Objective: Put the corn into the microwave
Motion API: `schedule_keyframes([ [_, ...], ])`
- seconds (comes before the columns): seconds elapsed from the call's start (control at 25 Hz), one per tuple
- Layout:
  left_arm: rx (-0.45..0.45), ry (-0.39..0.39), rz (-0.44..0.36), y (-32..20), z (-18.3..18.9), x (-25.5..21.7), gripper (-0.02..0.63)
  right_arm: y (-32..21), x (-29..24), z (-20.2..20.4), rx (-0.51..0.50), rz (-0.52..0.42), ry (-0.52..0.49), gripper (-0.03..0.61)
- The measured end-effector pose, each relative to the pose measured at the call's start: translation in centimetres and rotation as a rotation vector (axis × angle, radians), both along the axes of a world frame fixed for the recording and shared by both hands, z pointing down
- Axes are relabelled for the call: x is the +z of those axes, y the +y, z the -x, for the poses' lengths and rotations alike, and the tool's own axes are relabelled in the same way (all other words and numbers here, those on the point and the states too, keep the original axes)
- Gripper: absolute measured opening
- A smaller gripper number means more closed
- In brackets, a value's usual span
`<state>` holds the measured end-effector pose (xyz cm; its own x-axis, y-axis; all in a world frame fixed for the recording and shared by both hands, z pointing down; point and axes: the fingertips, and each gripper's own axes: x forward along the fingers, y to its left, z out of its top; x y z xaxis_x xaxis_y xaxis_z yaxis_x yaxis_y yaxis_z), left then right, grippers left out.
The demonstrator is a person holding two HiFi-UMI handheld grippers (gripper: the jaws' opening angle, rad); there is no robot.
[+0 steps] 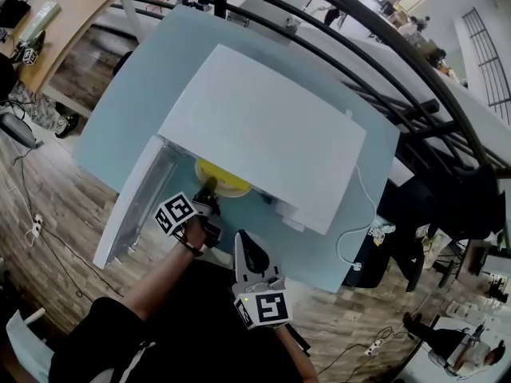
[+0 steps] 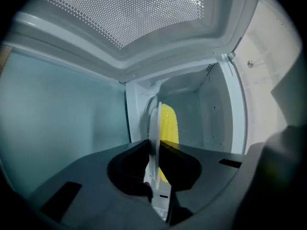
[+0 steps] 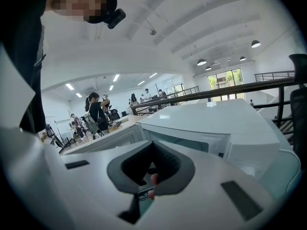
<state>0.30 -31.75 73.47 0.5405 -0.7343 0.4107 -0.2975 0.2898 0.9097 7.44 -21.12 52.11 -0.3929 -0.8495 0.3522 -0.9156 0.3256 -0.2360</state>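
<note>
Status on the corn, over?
Left hand-held gripper shut on plate; right hand-held gripper shut, empty. Corn on plate, at microwave mouth. Door open, nothing blocking.

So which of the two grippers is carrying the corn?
The left gripper, the black one: its jaws clamp the white plate bearing the corn, at the open microwave. The white right gripper is shut on nothing.

L gripper (image 2: 156, 152) jaws clamped on thin white plate (image 2: 154, 123), edge-on; yellow corn cob (image 2: 169, 126) against plate's right face, inside white microwave cavity (image 2: 211, 109).
</note>
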Motion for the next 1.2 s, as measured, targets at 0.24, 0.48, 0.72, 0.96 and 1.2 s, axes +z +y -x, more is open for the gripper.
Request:
schedule_keyframes([
  [0.24, -0.018, 0.001, 0.006, -0.5, -0.3, 0.5, 0.036, -0.4, 0.3, -0.2, -0.018, 0.018, -0.003, 0.009],
  [0.48, -0.045, 0.002, 0.024, -1.1, -0.5, 0.9, 0.037, -0.5, 0.7, -0.9, -0.013, 0.030, -0.006, 0.009],
  [0.72, -0.052, -0.031, 0.035, -2.0, -0.5, 1.5, 0.037, -0.8, 1.1, -1.6, -0.004, 0.038, -0.008, 0.009],
  [0.96, -0.005, -0.126, 0.047, -2.3, -1.0, 2.2, 0.037, -1.0, 1.4, -2.2, 0.018, 0.055, -0.024, 0.009],
  [1.2, 0.039, -0.194, 0.016, -2.5, -1.4, 2.2, 0.037, -1.0, 1.7, -2.1, 0.021, 0.067, -0.040, 0.009],
])
